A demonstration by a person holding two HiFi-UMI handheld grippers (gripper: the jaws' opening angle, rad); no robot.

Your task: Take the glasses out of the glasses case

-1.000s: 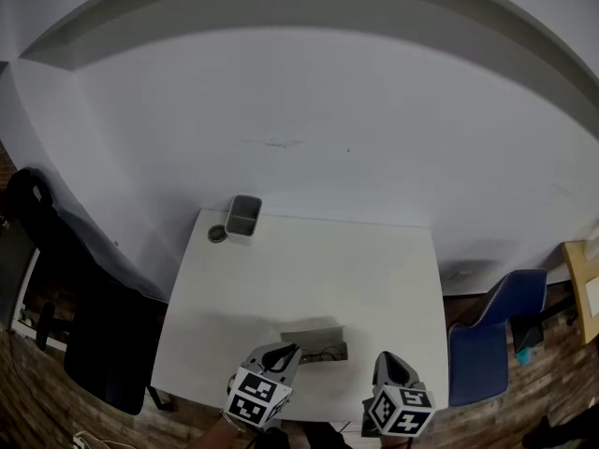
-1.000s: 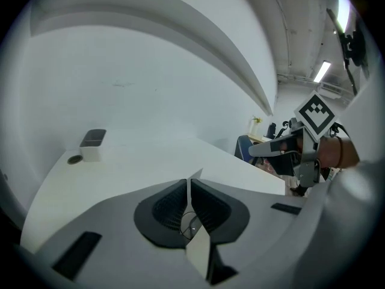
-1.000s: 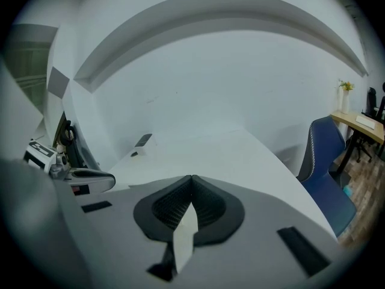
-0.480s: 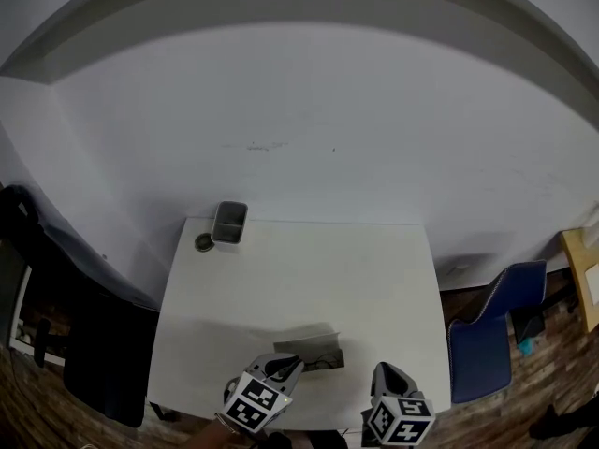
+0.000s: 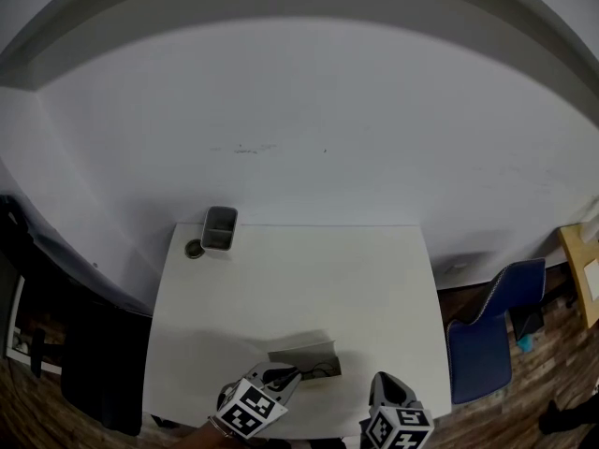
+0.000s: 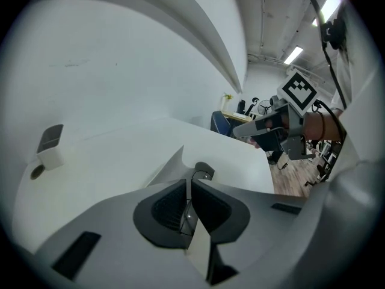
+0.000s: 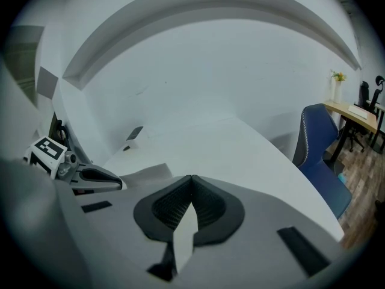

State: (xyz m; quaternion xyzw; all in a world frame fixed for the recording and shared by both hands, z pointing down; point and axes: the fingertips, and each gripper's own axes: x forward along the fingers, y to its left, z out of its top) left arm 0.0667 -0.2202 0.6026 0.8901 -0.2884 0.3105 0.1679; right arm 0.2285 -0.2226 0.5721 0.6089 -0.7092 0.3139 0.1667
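With the left gripper [image 6: 189,184] jaws pinching the glasses [image 6: 203,172] in the open case [image 5: 301,353] and the right gripper [image 7: 191,180] jaws closed empty, lifting out comes next.

light: dim, even | edges: fisheye-warped, dark vignette | focus: soft

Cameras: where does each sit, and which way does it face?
Head view: on the person's head, facing steeply down at the table; left gripper and right gripper below.
Left gripper view: rides that gripper, looking along its jaws, closed on the glasses; right gripper beyond.
Right gripper view: rides that gripper, looking over shut jaws toward the wall.
Shared: the grey case.
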